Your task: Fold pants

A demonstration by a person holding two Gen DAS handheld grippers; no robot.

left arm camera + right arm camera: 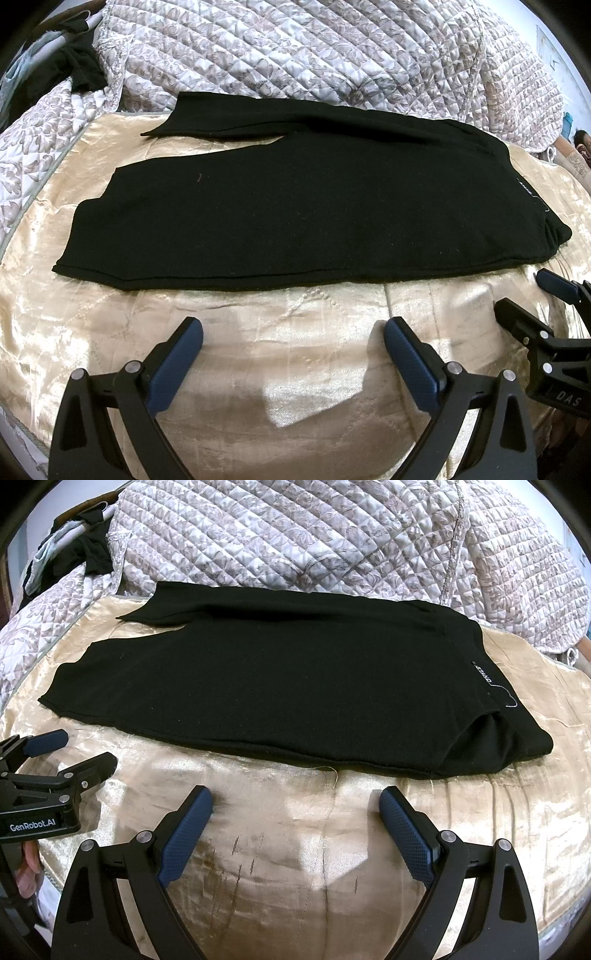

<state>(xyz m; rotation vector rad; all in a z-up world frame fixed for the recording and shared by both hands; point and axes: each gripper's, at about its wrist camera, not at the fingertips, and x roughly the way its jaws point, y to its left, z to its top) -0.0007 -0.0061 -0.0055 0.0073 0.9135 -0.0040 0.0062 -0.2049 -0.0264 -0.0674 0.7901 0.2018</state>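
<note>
Black pants (pixel 295 206) (pixel 266 686) lie flat on a shiny gold bedspread (pixel 295 369) (pixel 295 849), legs stacked one on the other, cuffs to the left and waistband with a small label to the right. My left gripper (pixel 293 328) hovers open just short of the pants' near edge, nothing between its blue pads. My right gripper (pixel 295 797) is likewise open and empty, near the waist end. Each gripper shows at the edge of the other's view: the right gripper (pixel 532 295) at the right edge, the left gripper (pixel 81 749) at the left edge.
A quilted floral cover (pixel 295 55) (pixel 295 535) is heaped behind the pants. Dark clothing (pixel 79 70) (pixel 92 550) lies at the far left corner. A person's fingers (pixel 27 864) grip the left tool's handle. The bed's edge curves along the left.
</note>
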